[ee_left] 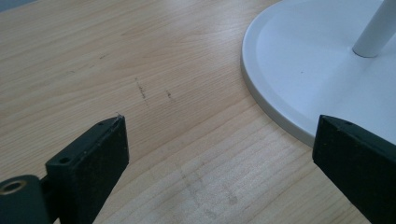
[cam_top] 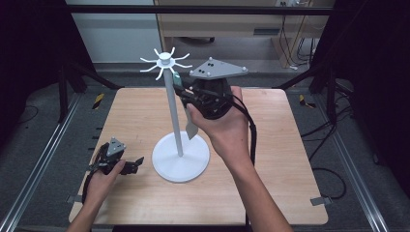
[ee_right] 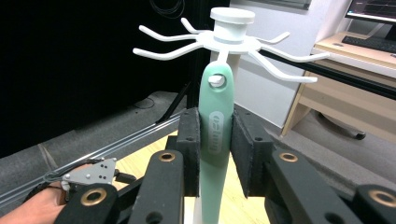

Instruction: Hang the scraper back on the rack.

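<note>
Green utensil handle [ee_right: 215, 126] pinched in right gripper [ee_right: 215, 156]; left gripper [ee_left: 219, 154] wide apart.

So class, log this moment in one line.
right gripper: shut on green utensil | hole at rack hook | left gripper: open, idle

The high view looks forward and down from above my side of the wooden table [cam_top: 270, 159], taking in its whole top with the white hook stand [cam_top: 171, 104] near the middle. The camera on my left gripper [cam_top: 126, 166] sits low and close to the tabletop, facing the stand's round base [ee_left: 299, 60], which the high view shares. The camera on my right gripper [ee_right: 215, 140] is raised and close, facing the stand's hooked top [ee_right: 232, 35] and, lower left, my left hand [ee_right: 37, 207].
</note>
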`<state>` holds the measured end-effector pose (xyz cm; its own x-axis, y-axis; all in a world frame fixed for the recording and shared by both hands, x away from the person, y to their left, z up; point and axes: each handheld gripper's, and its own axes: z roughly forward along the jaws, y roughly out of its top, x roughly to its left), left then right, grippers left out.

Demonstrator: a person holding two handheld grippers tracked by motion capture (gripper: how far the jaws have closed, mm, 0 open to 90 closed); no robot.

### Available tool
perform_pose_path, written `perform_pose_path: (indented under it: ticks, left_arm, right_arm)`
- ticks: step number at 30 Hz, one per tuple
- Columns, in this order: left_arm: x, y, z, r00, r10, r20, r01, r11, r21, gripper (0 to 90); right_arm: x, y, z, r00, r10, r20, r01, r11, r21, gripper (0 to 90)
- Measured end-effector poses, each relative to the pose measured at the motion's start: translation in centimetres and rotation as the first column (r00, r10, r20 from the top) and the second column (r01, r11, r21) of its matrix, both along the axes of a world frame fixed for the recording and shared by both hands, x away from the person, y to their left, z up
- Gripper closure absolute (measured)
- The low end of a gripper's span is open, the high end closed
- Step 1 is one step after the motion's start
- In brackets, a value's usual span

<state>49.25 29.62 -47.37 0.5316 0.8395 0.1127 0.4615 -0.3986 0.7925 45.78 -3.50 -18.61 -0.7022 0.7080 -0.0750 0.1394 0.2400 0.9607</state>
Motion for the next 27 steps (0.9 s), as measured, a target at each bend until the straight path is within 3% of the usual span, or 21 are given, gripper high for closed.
perform_pose_path:
  ticks: [17,27]
  left_arm:
    - [0.0,0.1,0.0,1.0,0.0,-0.002,0.0,1.0,0.0,3.4]
    - [0.0,-0.1,-0.1,1.0,-0.001,-0.002,0.001,1.0,0.005,3.5]
  right_arm:
    - [0.2,-0.1,0.0,0.9997,-0.002,-0.023,0.002,1.0,-0.012,70.6]
    - [-0.2,-1.2,-0.1,0.9993,-0.01,-0.035,0.009,1.0,-0.026,71.3]
